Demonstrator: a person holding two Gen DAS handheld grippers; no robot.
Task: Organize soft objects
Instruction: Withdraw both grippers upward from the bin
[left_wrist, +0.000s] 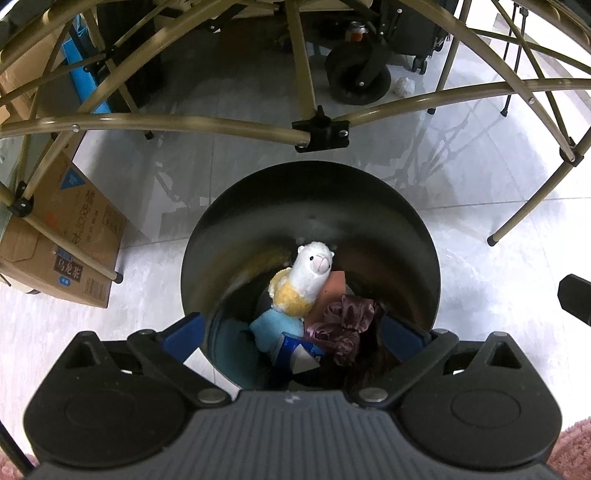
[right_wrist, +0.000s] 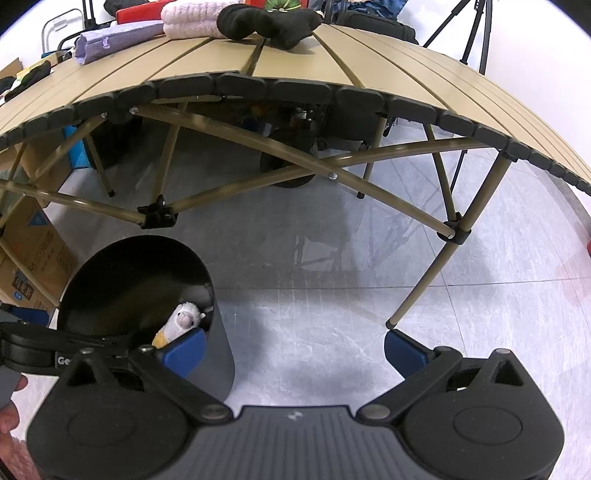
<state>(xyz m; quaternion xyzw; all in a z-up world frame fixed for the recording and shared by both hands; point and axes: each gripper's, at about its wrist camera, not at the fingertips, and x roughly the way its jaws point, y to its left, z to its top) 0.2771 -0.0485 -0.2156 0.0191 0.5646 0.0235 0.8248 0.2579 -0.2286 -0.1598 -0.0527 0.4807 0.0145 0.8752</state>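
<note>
Left wrist view: the left claw (left_wrist: 295, 332) is spread fully wide, gripping nothing, hanging over the tall black cylindrical bin (left_wrist: 424, 236). Just beyond its fingertips lie a white-and-yellow plush alpaca (left_wrist: 306, 277), a light-blue soft toy (left_wrist: 275, 326) and a maroon satin scrunchie (left_wrist: 345, 321).

Right wrist view: the right claw (right_wrist: 293, 349) is wide open and empty over the grey floor (right_wrist: 332, 295); the bin (right_wrist: 221, 354) stands at its left finger, and the tan slatted surface (right_wrist: 332, 70) lies ahead.

Bin (left_wrist: 258, 206) mouth open above plush alpaca (left_wrist: 314, 266), table frame (left_wrist: 317, 129) crossing overhead, bare floor (right_wrist: 332, 314) rightward
</note>
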